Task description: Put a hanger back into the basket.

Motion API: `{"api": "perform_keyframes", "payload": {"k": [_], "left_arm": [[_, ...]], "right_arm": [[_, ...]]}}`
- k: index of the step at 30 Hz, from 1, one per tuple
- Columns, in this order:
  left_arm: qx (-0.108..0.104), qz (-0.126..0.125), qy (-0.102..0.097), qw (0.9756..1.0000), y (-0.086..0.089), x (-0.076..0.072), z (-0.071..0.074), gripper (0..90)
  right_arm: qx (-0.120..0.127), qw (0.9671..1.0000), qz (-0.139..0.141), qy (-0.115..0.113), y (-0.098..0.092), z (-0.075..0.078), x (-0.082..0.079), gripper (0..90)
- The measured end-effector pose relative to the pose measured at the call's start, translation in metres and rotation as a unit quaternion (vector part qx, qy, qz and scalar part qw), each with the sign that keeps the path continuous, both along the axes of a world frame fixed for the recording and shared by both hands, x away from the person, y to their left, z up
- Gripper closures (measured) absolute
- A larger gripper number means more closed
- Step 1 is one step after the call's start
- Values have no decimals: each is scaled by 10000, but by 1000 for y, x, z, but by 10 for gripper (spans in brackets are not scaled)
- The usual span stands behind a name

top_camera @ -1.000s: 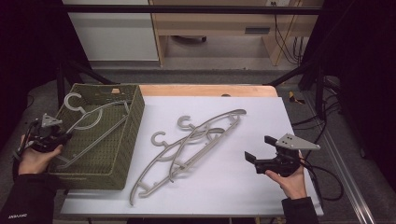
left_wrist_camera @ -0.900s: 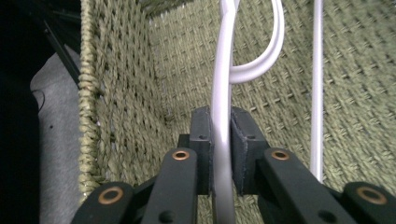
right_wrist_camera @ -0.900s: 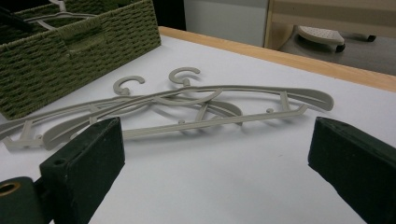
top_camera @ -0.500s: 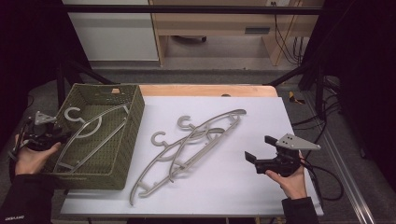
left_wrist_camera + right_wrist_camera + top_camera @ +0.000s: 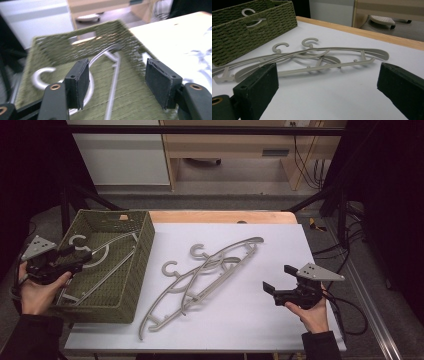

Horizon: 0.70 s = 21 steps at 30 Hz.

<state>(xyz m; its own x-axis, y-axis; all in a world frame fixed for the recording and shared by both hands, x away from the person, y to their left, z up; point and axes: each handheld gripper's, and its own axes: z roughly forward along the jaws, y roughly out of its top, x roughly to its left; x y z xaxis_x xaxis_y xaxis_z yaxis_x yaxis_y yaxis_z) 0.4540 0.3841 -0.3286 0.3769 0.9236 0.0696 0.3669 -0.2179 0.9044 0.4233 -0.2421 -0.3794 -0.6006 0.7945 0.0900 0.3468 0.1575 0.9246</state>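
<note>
A grey hanger (image 5: 107,251) lies inside the green woven basket (image 5: 107,302) at the table's left. My left gripper (image 5: 82,259) hovers over the basket's left rim. Its jaws have just been opening, and the pads grip nothing. In the left gripper view the left gripper (image 5: 117,75) looks down on that hanger (image 5: 113,82) and the basket floor (image 5: 62,47). Two more grey hangers (image 5: 220,260) lie overlapped on the white sheet. My right gripper (image 5: 276,277) rests open at the right, its jaws pointed at those hangers (image 5: 332,51) in the right gripper view (image 5: 328,77).
The white sheet (image 5: 250,320) covers the table, with a wooden strip (image 5: 225,216) along the far edge. Dark frame posts stand at both sides. A cable trails from the right gripper over the table's right edge. The basket (image 5: 242,35) stands left of the hangers.
The left jaws have opened and let go of the hanger, which has dropped lower into the basket. The left gripper drew back slightly leftward. The right gripper has not moved.
</note>
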Motion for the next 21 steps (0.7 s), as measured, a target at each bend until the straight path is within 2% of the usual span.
{"api": "perform_keyframes", "payload": {"k": [3,7,8,9,10,11,14,16,17,18,19,20,21], "left_arm": [[-180,-206,-131,9995,-17,-6,-1,355],[-364,-421,-78,9984,-40,-12,-4,288],[-364,-421,-78,9984,-40,-12,-4,274],[-474,-526,-107,9974,-51,-15,-6,270],[-474,-526,-107,9974,-51,-15,-6,259],[-489,-630,-148,9967,-61,-18,-8,247],[-411,-780,-166,9960,-78,-21,-12,189],[-383,-838,-154,9956,-84,-21,-13,161],[-367,-933,-118,9949,-95,-22,-15,148],[-367,-933,-118,9949,-95,-22,-15,145],[-353,-1036,-103,9939,-106,-23,-17,140],[-353,-1036,-103,9939,-106,-23,-17,139],[-295,-1173,-63,9926,-117,-23,-19,138]], "right_arm": [[-8,10000,-11,-9,0,0,0,37],[-12,10000,-14,0,0,0,0,37],[-12,10000,-14,0,0,0,0,37],[-10,10000,-13,-4,-1,0,0,37],[-10,10000,-13,-4,-1,0,0,37],[1,10000,-13,-20,-1,0,0,37],[18,10000,-17,-34,-1,0,-1,36],[62,10000,-23,-24,-1,0,-1,37],[58,10000,-34,-43,-2,0,-1,36],[58,10000,-34,-43,-2,0,-1,36],[63,10000,-29,-35,-2,-1,-1,36],[63,10000,-29,-35,-2,-1,-1,36],[39,10000,-26,-23,-2,-1,-1,35]]}}
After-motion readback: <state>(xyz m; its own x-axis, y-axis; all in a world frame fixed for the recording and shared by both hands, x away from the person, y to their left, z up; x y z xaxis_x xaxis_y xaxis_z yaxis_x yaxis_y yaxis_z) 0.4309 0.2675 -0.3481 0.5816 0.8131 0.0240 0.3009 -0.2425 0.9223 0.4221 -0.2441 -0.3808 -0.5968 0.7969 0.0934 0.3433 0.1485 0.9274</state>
